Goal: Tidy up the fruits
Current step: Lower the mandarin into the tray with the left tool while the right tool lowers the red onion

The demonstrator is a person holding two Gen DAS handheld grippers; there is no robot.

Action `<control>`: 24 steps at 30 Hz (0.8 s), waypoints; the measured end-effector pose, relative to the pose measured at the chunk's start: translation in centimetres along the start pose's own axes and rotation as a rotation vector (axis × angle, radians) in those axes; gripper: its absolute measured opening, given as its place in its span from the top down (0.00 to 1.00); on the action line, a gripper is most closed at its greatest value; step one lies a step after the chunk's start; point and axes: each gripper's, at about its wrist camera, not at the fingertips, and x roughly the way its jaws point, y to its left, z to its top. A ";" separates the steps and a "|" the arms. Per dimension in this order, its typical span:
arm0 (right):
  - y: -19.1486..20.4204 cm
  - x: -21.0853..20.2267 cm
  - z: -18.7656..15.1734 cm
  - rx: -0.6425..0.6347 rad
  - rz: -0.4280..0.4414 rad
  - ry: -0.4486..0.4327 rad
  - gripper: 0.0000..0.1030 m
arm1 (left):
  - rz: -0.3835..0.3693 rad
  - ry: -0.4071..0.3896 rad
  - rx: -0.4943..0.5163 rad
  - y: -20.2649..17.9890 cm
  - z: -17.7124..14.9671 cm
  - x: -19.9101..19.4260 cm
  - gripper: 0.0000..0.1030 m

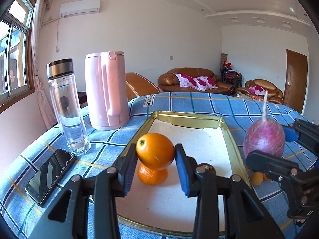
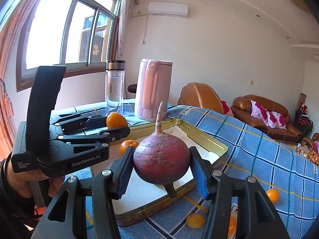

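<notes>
Left to right, left wrist view first. Phone point(image 1: 49, 176) lies flat at 8 o'clock and the glass bottle point(image 1: 66, 107) and pink kettle point(image 1: 106, 91) stand at 10 and 11, all on the checked cloth point(image 1: 179, 101), well apart from the work area, so I judge them as clutter, not task items.

My left tongs point(image 1: 156, 155) pinch an orange point(image 1: 155, 151) between the blue pads, held off the surface over the near-left part of the gold tray point(image 1: 233, 139). I hold it above the tray because that's my guess for where fruit gets collected. A mandarin point(image 1: 152, 176) already sits on the tray floor directly under the held orange, at 6 o'clock from it; whether they touch I can't tell. A dark brownish item point(image 1: 207, 168) sits at 3 o'clock from the tongs, mostly hidden by the finger.

My right tongs point(image 2: 161, 166) clamp a purple-red radish point(image 2: 161, 159) at its widest part, root tip up, stem stub down, hanging over the tray's near-right rim. Wide grip stops the round body from slipping, I think. In the right wrist view, small loose oranges point(image 2: 272, 195) lie on the cloth at 4 to 5 o'clock, outside the tray, not yet sorted.
</notes>
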 end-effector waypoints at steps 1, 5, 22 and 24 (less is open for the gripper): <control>0.1 0.4 0.0 0.004 0.005 0.008 0.45 | 0.002 0.005 0.000 0.1 -0.1 0.1 0.62; 0.6 1.6 -0.1 0.013 0.021 0.032 0.45 | 0.006 0.022 0.006 0.3 -0.2 0.5 0.62; 1.4 5.4 -0.5 0.031 0.064 0.127 0.45 | 0.028 0.084 0.036 0.9 -0.4 1.7 0.62; 1.5 5.8 -0.6 0.033 0.066 0.138 0.45 | 0.030 0.092 0.040 1.0 -0.5 1.8 0.62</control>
